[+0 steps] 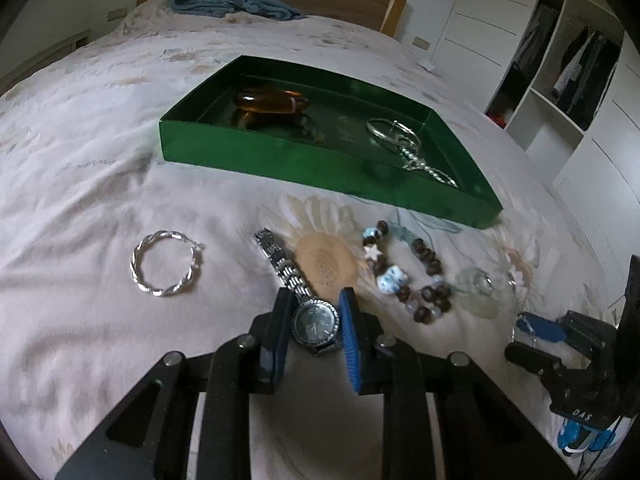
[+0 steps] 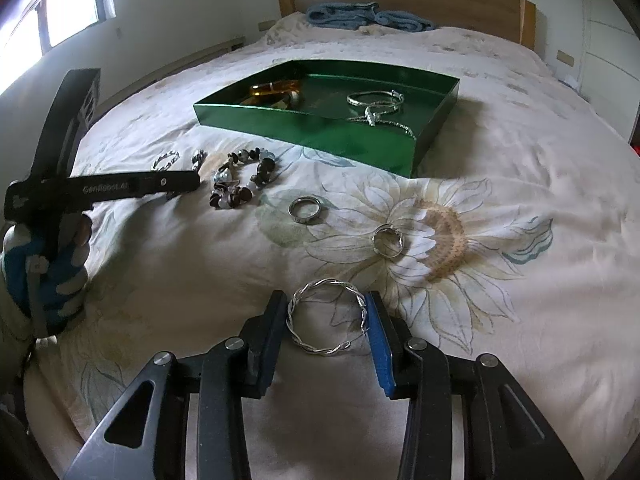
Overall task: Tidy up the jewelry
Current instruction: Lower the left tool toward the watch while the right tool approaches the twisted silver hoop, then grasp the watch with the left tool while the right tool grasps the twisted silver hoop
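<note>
The left gripper (image 1: 312,334) straddles the watch (image 1: 314,326), jaws apart, likely lining up a grasp. The right gripper (image 2: 326,324) brackets a twisted hoop (image 2: 326,322), released too. Both pieces lie on the flowered bed (image 2: 500,280), short of the green tray (image 2: 320,134) already holding jewelry. Wardrobe shelves (image 1: 560,80) stand beyond.

- My left gripper (image 1: 314,322) sits low over the bedspread (image 1: 100,200), its fingers either side of the watch (image 1: 314,326) face, apart from it.
- A twisted silver hoop (image 1: 165,263) lies well left; a beaded bracelet (image 1: 404,272) just right.
- Beyond, the green tray (image 1: 280,160) holds an amber bangle (image 1: 270,102) and silver pieces (image 1: 404,144).
- My right gripper (image 1: 536,330) shows at the right edge.
</note>
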